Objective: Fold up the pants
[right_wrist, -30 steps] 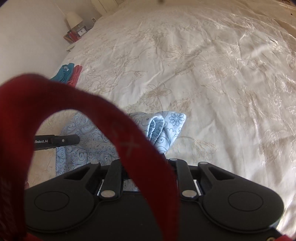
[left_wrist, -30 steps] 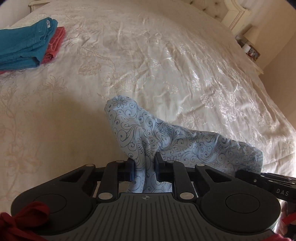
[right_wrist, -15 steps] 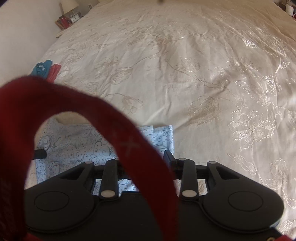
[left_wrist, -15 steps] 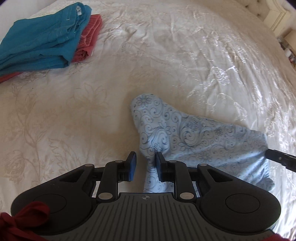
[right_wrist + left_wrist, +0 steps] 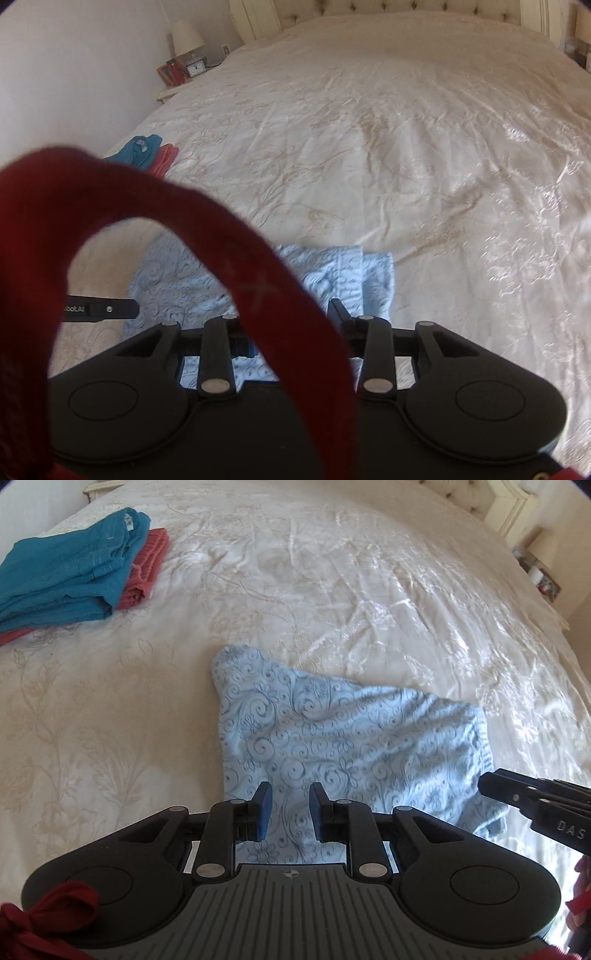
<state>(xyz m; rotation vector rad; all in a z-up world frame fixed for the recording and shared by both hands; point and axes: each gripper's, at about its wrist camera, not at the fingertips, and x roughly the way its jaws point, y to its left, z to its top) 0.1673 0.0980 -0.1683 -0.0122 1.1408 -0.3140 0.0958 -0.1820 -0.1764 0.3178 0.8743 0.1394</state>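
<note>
Light-blue pants with a darker blue scroll-and-flower print lie folded into a compact bundle on the cream embroidered bedspread, near the edge of the bed closest to both cameras. In the right wrist view the same pants show a stitched band along the far edge.

Left gripper: the jaws stand apart, with printed fabric visible in the gap between the 2 blue pads; neither pad presses the cloth. The gripper hangs over the near left part of the bundle.

Right gripper: a red strap loops across the lens and hides the left finger; the right finger is visible over the pants, well away from the left linkage, so the jaws read as wide. In the left wrist view the right gripper enters from the right edge, its tip at the right side of the bundle; whether it touches the cloth cannot be told.

Background: a folded teal garment rests on a folded coral garment at the far left of the bed. A tufted headboard stands beyond the bed, and a bedside lamp and small clock stand beside it.
</note>
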